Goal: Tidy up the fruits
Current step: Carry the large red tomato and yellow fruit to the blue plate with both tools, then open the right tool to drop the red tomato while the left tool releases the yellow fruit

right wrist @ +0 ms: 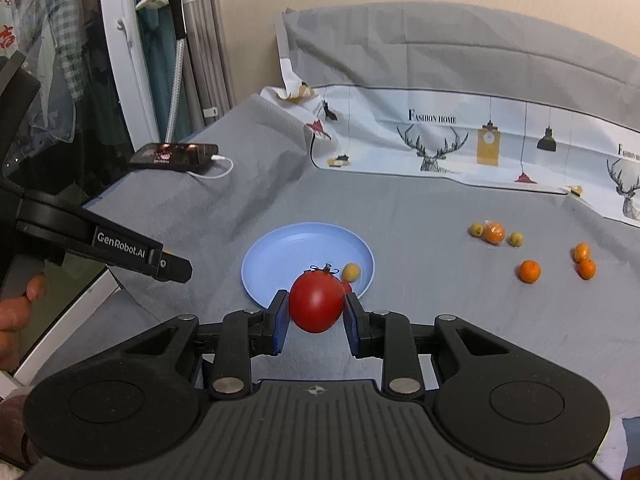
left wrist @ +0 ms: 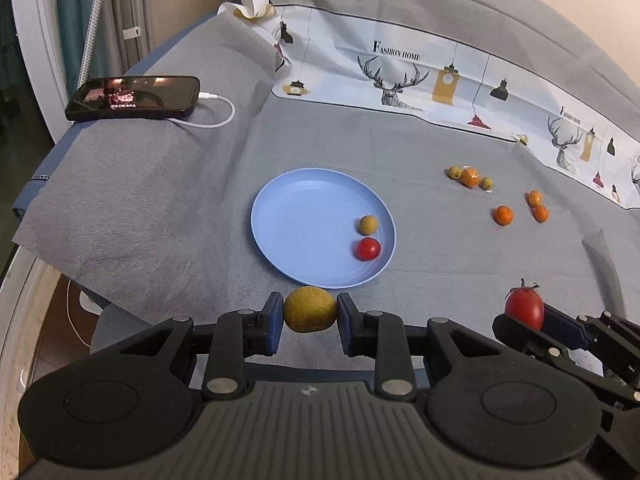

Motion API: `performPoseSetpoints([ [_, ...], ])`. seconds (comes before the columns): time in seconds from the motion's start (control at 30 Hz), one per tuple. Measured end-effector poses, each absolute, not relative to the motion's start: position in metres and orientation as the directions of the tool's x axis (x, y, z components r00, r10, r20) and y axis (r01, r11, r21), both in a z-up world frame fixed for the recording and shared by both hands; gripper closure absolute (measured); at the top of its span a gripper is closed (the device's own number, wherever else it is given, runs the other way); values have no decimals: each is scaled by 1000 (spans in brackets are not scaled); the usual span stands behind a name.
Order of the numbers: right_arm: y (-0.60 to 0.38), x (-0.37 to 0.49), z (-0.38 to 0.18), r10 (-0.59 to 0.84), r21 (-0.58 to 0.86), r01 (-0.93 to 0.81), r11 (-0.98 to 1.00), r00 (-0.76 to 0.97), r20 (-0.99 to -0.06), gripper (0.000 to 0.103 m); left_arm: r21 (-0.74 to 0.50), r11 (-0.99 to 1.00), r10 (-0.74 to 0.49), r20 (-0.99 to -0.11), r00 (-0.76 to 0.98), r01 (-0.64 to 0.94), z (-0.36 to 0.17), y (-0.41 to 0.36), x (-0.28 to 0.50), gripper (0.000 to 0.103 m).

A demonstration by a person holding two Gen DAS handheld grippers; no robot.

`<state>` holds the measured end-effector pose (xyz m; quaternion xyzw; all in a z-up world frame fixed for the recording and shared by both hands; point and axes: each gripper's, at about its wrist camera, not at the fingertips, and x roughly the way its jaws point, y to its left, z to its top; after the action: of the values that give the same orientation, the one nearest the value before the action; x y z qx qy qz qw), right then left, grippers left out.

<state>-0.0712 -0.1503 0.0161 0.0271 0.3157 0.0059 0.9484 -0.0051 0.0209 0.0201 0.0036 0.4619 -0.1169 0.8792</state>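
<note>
My left gripper [left wrist: 310,310] is shut on a yellow-green round fruit [left wrist: 310,309], held just in front of the near rim of the blue plate [left wrist: 304,216]. The plate holds a small yellow-green fruit [left wrist: 368,224] and a small red tomato [left wrist: 368,249]. My right gripper [right wrist: 316,307] is shut on a red tomato [right wrist: 317,302] with a green stem, above the plate's [right wrist: 296,248] near edge; the same tomato shows in the left wrist view [left wrist: 525,307]. Several small oranges [left wrist: 503,215] and two yellow-green fruits [left wrist: 455,172] lie on the grey cloth to the right.
A black phone [left wrist: 134,97] with a white cable lies at the table's far left. A white printed cloth [left wrist: 440,76] runs along the back. The left gripper's body [right wrist: 132,250] shows at the left of the right wrist view. The table edge drops off at the left.
</note>
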Motion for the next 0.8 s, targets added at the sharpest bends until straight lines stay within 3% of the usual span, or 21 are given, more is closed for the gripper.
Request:
performPoseSetpoints([
  [0.8,-164,66,-66,54,77,6,997,670,-740,73,-11,973,-113,-892,438,230,-62,-20,129,72],
])
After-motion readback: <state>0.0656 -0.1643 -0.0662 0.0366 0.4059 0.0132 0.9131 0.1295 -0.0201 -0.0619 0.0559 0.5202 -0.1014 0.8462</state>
